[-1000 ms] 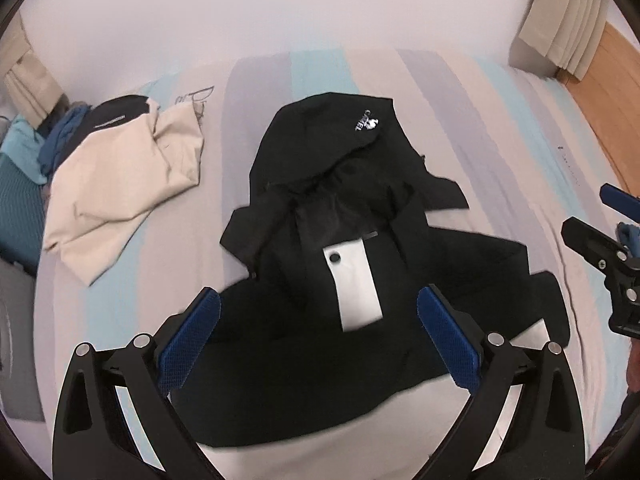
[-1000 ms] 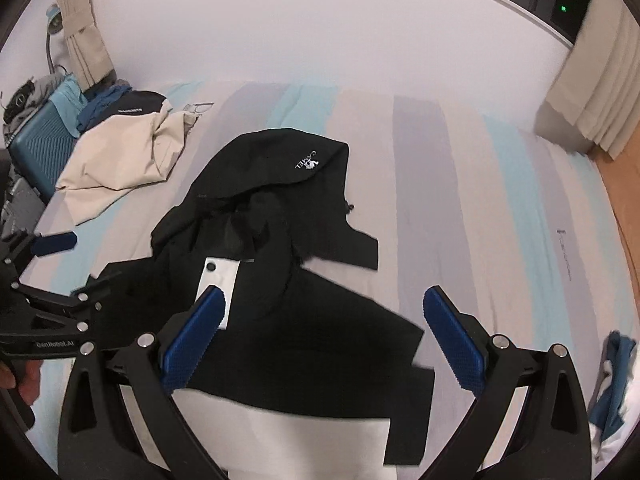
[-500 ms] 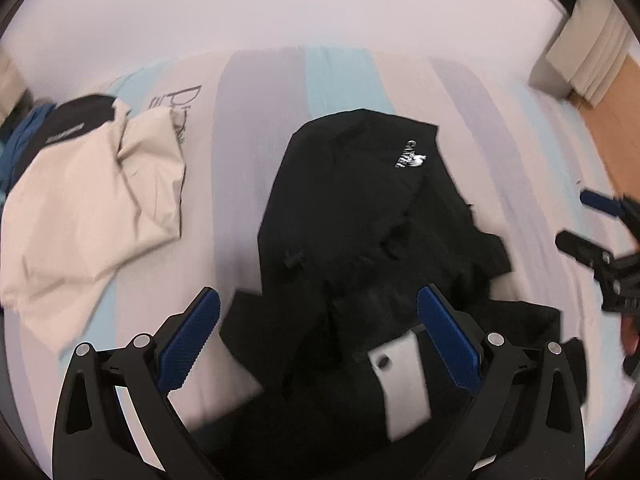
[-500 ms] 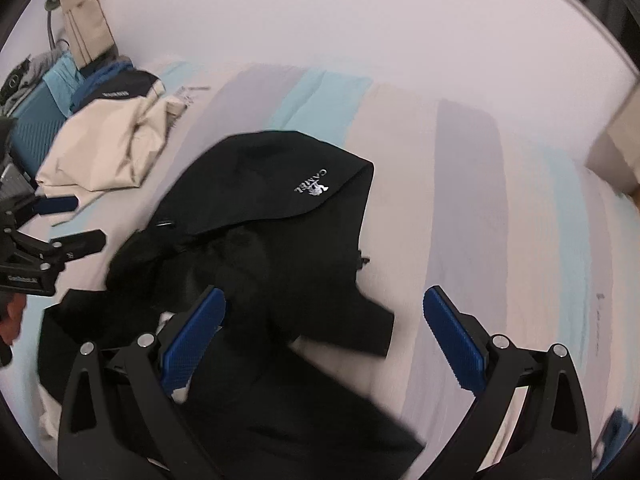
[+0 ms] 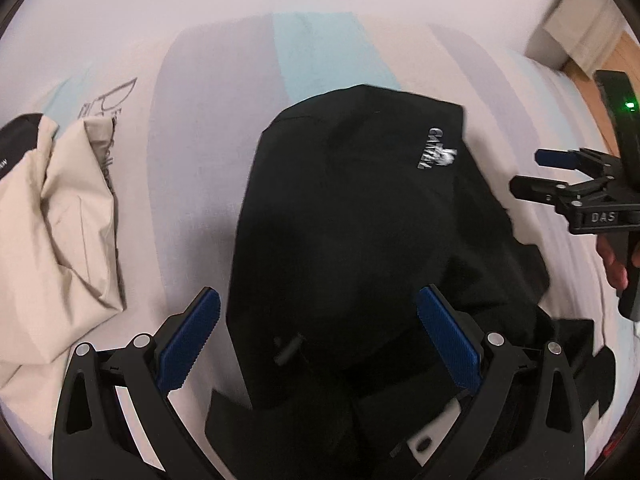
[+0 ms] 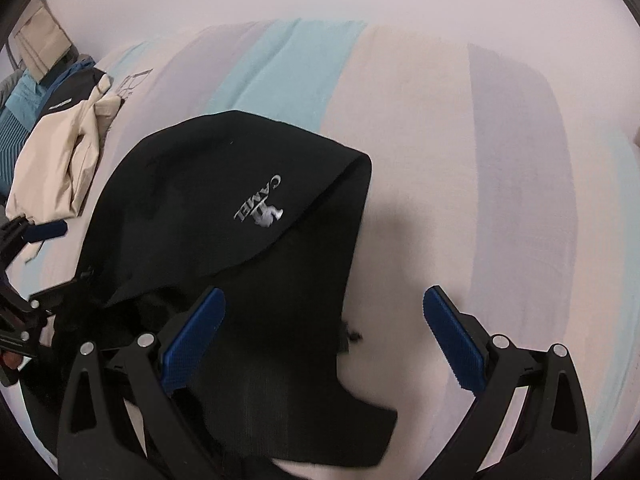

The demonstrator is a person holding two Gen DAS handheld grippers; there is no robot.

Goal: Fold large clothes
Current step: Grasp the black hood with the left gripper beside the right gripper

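Left wrist view: black hooded fabric jacket [image 5: 360, 240] lies crumpled on striped pastel bed [image 5: 192, 160]; left hand-held gripper [image 5: 318, 336] spread above it. Right hand-held gripper [image 6: 324, 340] likewise spread, empty.

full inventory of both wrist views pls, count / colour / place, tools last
black hooded jacket: 1, black with silver CAMEL logo, spread mid-bed, hood toward the wall
beige jacket: 1, beige with a black panel, crumpled on the bed's left side
bedsheet: 1, pastel stripes of grey, aqua and cream, under both jackets
clothes pile: several pieces, blue and teal, far left past the beige jacket; details too small to tell
curtain: 1, beige, far right corner above wood floor
left tool: 1, black with blue pads, open over the hood's lower part, holding nothing
right tool: 1, black with blue pads, open over the hood's right edge, holding nothing
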